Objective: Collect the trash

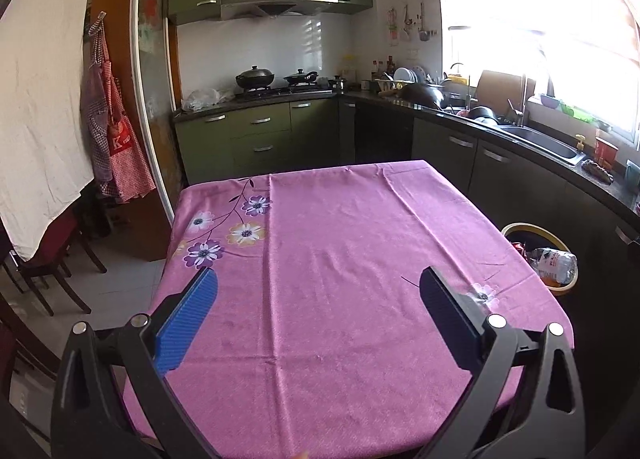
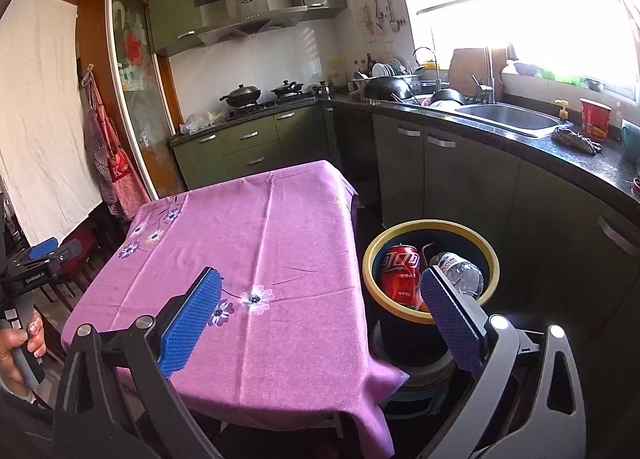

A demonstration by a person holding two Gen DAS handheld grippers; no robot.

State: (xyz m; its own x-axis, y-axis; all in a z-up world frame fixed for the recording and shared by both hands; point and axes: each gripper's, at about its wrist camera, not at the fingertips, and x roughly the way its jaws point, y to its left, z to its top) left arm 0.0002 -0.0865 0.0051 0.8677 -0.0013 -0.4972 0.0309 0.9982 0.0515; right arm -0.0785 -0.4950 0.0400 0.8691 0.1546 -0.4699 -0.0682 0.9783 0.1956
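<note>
while right wrist shows red can (image 2: 400, 273) in bin (image 2: 430, 231), left hides it

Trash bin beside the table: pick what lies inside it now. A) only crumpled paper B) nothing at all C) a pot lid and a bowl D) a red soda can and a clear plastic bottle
D: in the right wrist view the yellow-rimmed trash bin holds a red soda can and a clear plastic bottle, side by side.
</note>
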